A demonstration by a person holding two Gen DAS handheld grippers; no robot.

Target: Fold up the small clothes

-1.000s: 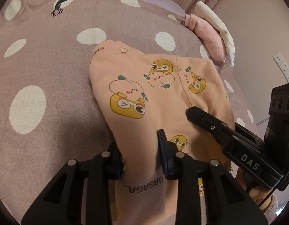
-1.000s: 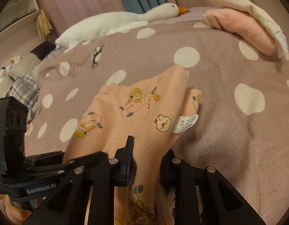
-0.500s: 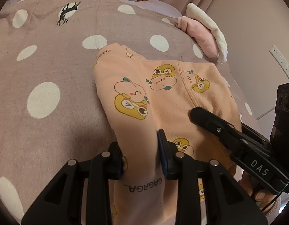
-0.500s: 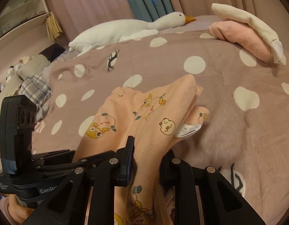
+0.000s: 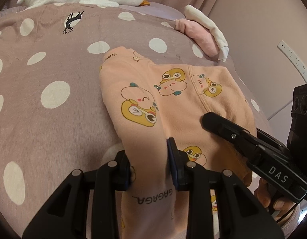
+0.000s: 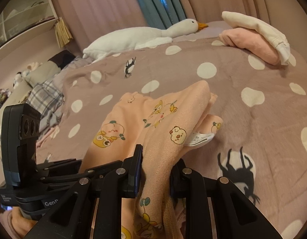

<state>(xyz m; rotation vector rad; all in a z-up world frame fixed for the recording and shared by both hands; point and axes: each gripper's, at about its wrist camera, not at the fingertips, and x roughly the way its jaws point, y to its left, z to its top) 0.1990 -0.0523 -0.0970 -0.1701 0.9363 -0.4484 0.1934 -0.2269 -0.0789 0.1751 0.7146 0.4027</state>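
A small peach garment (image 5: 173, 99) printed with yellow cartoon animals lies on the dotted mauve bedspread (image 5: 53, 119), its near end lifted. My left gripper (image 5: 148, 159) is shut on the near left edge of the cloth, by the "GAGAGA" lettering. My right gripper (image 6: 156, 169) is shut on the near right edge, where the fabric bunches and a white label (image 6: 201, 137) hangs out. The right gripper's black fingers (image 5: 223, 125) show at the right of the left wrist view, over the garment. In the right wrist view the left gripper's body (image 6: 23, 139) stands at the left.
A folded pink cloth (image 6: 253, 43) with a cream one (image 6: 257, 27) on top lies at the far right of the bed. A white plush goose (image 6: 143, 35) stretches along the far edge. Plaid fabric (image 6: 43, 97) and other items lie at the left. A wall power strip (image 5: 293, 59) is at the right.
Both grippers have drawn back toward me and risen a little, still holding the garment's near end. More bedspread and the goose now show beyond the garment.
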